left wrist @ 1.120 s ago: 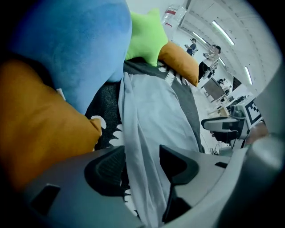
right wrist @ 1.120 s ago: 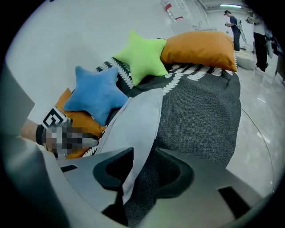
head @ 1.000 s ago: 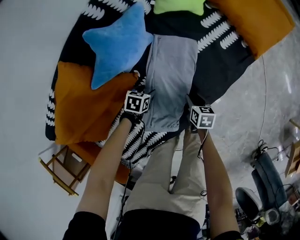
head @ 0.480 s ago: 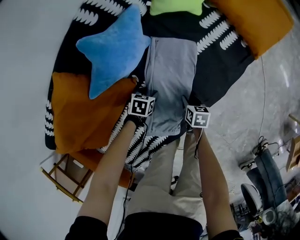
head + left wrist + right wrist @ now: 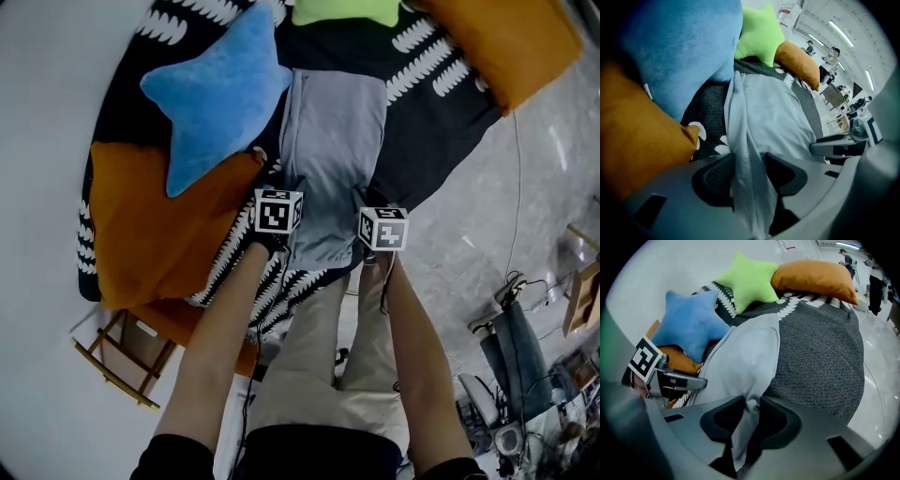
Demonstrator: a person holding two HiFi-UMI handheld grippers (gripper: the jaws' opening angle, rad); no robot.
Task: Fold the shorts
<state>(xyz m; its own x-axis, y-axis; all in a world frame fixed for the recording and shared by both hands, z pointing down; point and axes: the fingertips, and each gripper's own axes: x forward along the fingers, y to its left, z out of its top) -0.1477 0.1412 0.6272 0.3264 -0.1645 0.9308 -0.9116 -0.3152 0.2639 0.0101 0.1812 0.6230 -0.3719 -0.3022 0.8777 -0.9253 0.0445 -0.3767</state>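
Observation:
The grey shorts (image 5: 333,150) lie flat, lengthwise, on a dark knitted cushion (image 5: 441,112) with white leaf print. My left gripper (image 5: 279,192) is at the near left corner of the shorts, and in the left gripper view (image 5: 749,171) a fold of the grey fabric (image 5: 773,112) fills the gap between its jaws. At the near right corner, my right gripper (image 5: 373,208) has just been closing. In the right gripper view (image 5: 749,420) its jaws pinch a bunched edge of the shorts (image 5: 745,357).
A blue star pillow (image 5: 214,89) and an orange pillow (image 5: 155,220) crowd the shorts' left side. A green star pillow (image 5: 342,9) and another orange pillow (image 5: 511,42) lie beyond. A wooden stool (image 5: 122,347) stands lower left; cables and gear sit on the floor at right.
Both grippers have sunk onto the near edge of the shorts. The right one has shifted left, so the two now stand closer together.

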